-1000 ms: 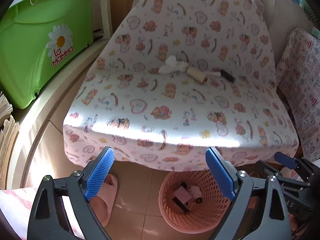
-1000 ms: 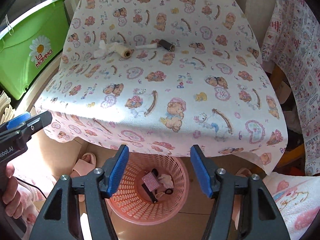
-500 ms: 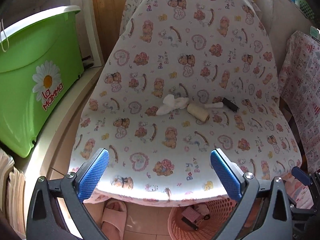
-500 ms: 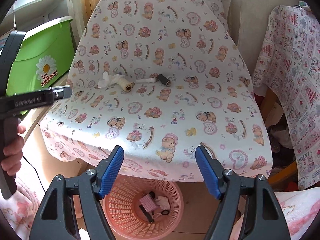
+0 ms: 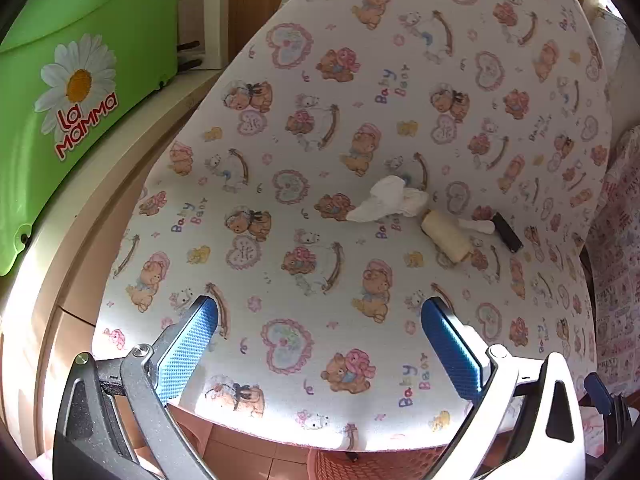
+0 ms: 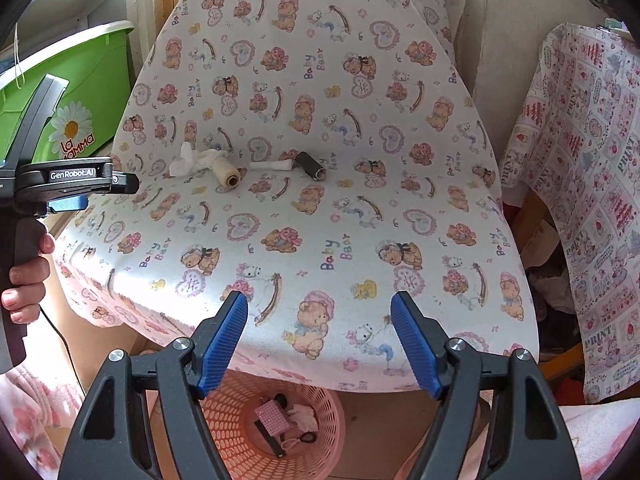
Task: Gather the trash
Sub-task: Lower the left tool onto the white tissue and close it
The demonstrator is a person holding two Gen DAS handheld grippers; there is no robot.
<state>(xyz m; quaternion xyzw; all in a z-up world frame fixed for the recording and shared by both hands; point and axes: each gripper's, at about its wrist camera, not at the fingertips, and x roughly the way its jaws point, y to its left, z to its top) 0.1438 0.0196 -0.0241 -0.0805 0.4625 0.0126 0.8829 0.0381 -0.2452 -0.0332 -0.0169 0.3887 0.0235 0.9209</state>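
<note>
Left wrist view: left gripper [image 5: 320, 344] wide open, empty, facing crumpled tissue [image 5: 390, 199].
Advance low; close squarely across tissue, avoiding cream spool [image 5: 446, 236].

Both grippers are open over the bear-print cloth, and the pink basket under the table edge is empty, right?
Not empty. The right wrist view shows the pink basket already holding a pink checked item and other bits. Both the left gripper and right gripper are open.

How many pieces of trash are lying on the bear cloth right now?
4, in a row: crumpled tissue leftmost, cream spool touching it, white paper roll next, dark spool rightmost. None seems hidden.
</note>
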